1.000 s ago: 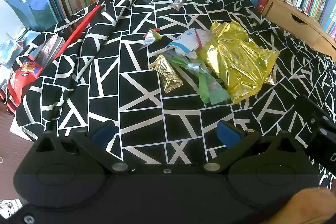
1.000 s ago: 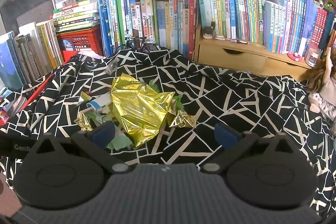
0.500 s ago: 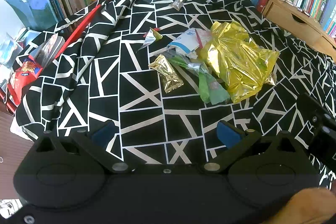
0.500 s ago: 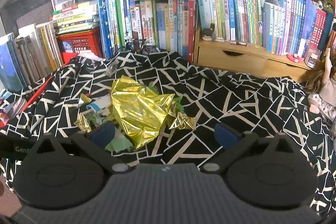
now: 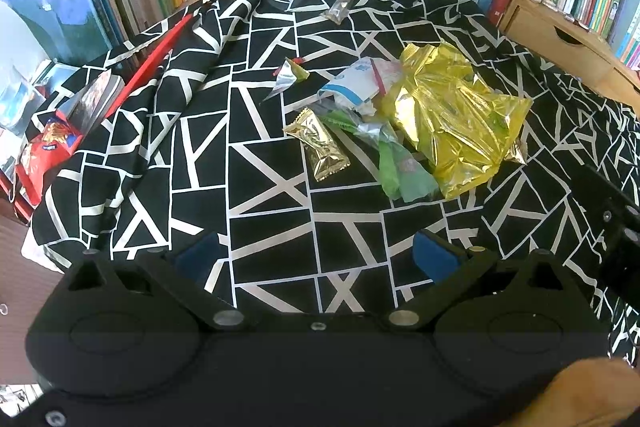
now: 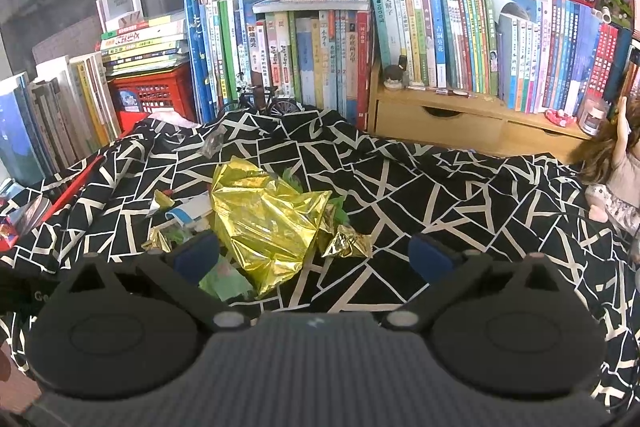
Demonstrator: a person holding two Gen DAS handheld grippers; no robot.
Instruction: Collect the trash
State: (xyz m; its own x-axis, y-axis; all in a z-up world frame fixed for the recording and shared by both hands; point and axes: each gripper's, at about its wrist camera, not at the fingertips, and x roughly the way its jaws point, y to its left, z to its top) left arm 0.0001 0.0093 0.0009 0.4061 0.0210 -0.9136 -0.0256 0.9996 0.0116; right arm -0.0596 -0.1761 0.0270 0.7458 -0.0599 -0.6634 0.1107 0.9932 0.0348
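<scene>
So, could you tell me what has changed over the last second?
Almost nothing. The right gripper has eased slightly forward toward the gold bag; the left gripper has barely moved. Nothing was grasped or released: both stay open and empty, and the wrappers lie as before on the cloth.

Little legible. Letters "Ge" in pale print on the black tool [image 6: 24,297] at the left edge of the right wrist view, cut off by the near tool's body. Chinese titles down many book spines [image 6: 352,51] on the shelf, mostly too small or blurred to read; "2" low on a red spine [image 6: 362,73] near the shelf's middle. Fine white lines of text on a blue book cover [image 5: 48,3] at far left in the left wrist view, unreadable. Print on the gold wrapper [image 5: 320,145] and white packet [image 5: 352,87] on the cloth, not decipherable.
</scene>
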